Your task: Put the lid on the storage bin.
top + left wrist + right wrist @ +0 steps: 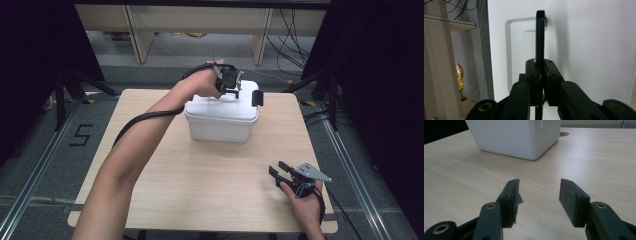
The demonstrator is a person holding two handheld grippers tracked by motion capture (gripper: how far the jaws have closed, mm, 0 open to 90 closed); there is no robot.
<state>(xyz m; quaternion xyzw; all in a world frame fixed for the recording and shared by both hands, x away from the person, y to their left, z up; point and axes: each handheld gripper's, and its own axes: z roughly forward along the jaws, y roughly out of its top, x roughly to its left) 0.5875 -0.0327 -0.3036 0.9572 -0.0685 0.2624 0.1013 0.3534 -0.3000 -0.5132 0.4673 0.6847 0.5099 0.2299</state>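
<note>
Left gripper (540, 72): it is reaching over the far left end of the white box, and its two jaws are pinching a thin black handle (540, 37) edge-on between the pads; in the high view this gripper (231, 84) is sitting above the lid's back edge.

Black handle: it is standing upright from the lid, hinged near its top end in the left gripper view; a second black clasp (257, 98) is sticking up at the box's right end.

White box (222, 117): it is resting closed on the wooden table (165, 175), towards the far middle, well apart from the near hand.

Right gripper (280, 171): it is lying low near the table's front right corner, jaws standing apart with nothing between them; its own view is looking across bare wood at the box's corner (524, 140).

Risk, slip: the handle is thin and the pads are catching only its lower part, so a pull could be letting it slide out.

Risk, drag: nothing is steadying the box, so lifting the handle could be tipping or dragging the whole box instead of freeing the lid.

Risk, clasp: if the right clasp is latched, the lid could be jamming.
</note>
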